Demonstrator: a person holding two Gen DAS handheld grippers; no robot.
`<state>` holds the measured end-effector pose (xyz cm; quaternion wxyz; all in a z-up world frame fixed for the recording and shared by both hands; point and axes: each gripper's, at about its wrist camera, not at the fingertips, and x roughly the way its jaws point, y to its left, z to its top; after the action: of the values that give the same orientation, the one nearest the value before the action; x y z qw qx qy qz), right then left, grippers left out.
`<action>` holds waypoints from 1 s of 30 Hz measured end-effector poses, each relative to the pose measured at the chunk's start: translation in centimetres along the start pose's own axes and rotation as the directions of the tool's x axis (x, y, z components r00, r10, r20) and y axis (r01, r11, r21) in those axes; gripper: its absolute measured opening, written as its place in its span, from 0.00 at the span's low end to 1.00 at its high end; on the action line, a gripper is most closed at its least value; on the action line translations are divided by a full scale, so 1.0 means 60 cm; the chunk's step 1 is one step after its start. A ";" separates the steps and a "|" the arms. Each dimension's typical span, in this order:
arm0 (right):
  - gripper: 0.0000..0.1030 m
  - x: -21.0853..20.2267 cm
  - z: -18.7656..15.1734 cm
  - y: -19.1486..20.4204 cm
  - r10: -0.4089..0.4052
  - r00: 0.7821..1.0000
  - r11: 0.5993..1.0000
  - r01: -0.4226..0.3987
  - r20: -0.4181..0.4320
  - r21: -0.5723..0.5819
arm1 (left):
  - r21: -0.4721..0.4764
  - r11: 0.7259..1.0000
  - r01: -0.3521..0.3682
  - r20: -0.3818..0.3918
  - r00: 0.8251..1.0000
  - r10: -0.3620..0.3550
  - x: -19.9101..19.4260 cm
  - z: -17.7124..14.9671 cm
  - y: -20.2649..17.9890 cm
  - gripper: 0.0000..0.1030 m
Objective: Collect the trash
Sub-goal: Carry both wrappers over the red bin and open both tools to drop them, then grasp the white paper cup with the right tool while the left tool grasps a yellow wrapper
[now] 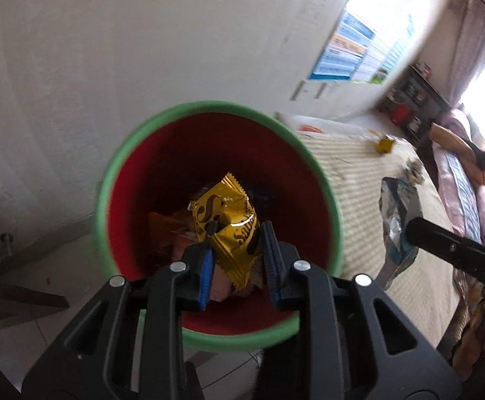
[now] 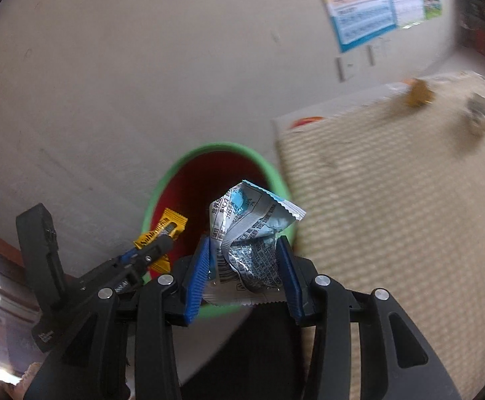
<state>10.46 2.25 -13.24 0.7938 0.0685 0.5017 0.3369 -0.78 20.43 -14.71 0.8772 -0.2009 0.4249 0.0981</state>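
Bin (image 1: 107,200): stiff plastic, green rim, red inside, on the floor left of the table (image 2: 392,216).
Silver-blue wrapper (image 2: 252,233): light, crinkly foil, clenched in the right claw (image 2: 247,268) over the bin's right rim; long axis probably upright.
Gold wrapper (image 1: 229,220): light, slippery, pinched at its lower half by the left claw (image 1: 239,253) above the bin mouth, pointing up and away.

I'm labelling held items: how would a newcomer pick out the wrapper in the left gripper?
Find the round bin with the green rim and red inside beside the woven mat. Above its mouth, the left gripper pinches a shiny gold-yellow wrapper with dark lettering. The other held wrapper, a crumpled silver-and-blue one, is in the right gripper.
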 end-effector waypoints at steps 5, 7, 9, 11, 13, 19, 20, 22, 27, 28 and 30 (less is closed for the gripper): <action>0.44 0.036 0.014 0.030 0.053 0.998 0.998 -0.053 -0.028 -0.022 | -0.049 0.998 -0.047 0.007 0.999 0.047 0.003 0.002 0.032 0.29; 0.52 0.045 0.016 0.035 0.069 0.997 0.997 -0.070 -0.034 -0.015 | -0.074 0.995 -0.063 0.005 0.998 0.063 0.007 -0.001 0.040 0.46; 0.55 0.049 0.018 0.028 0.073 0.997 0.997 -0.073 -0.033 -0.007 | -0.086 0.994 -0.066 0.006 0.998 0.067 0.009 -0.004 0.045 0.53; 0.56 0.044 0.019 0.011 0.060 0.998 0.998 -0.060 -0.027 0.004 | -0.083 0.994 -0.069 -0.004 0.998 0.069 0.015 -0.006 0.043 0.54; 0.56 0.034 0.024 -0.024 0.030 1.000 0.999 -0.029 -0.007 0.028 | -0.078 0.995 -0.068 -0.006 0.998 0.067 0.020 -0.006 0.038 0.55; 0.59 -0.051 0.083 -0.237 -0.286 0.949 0.940 0.251 0.131 0.229 | -0.045 0.997 -0.060 0.000 0.998 0.060 0.031 0.001 0.010 0.55; 0.59 -0.063 0.093 -0.267 -0.335 0.931 0.921 0.292 0.143 0.258 | -0.042 0.997 -0.058 0.000 0.998 0.058 0.033 0.002 0.004 0.55; 0.61 -0.087 0.121 -0.343 -0.440 0.885 0.867 0.375 0.152 0.329 | -0.032 0.998 -0.049 -0.002 0.999 0.049 0.037 0.004 -0.011 0.55; 0.61 -0.089 0.182 -0.482 -0.532 0.841 0.783 0.444 0.100 0.436 | 0.026 0.999 -0.022 -0.013 1.000 0.022 0.050 0.010 -0.065 0.55; 0.61 -0.079 0.197 -0.501 -0.535 0.840 0.779 0.450 0.089 0.437 | 0.038 0.999 -0.011 -0.016 1.000 0.012 0.054 0.013 -0.079 0.55; 0.61 -0.059 0.213 -0.523 -0.516 0.854 0.781 0.435 0.070 0.448 | 0.062 0.998 0.012 -0.020 1.000 -0.011 0.062 0.020 -0.108 0.55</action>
<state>34.93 -20.94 -18.37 0.8635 0.1383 0.4851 0.0019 4.60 15.12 -15.22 0.8792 -0.1771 0.4354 0.0778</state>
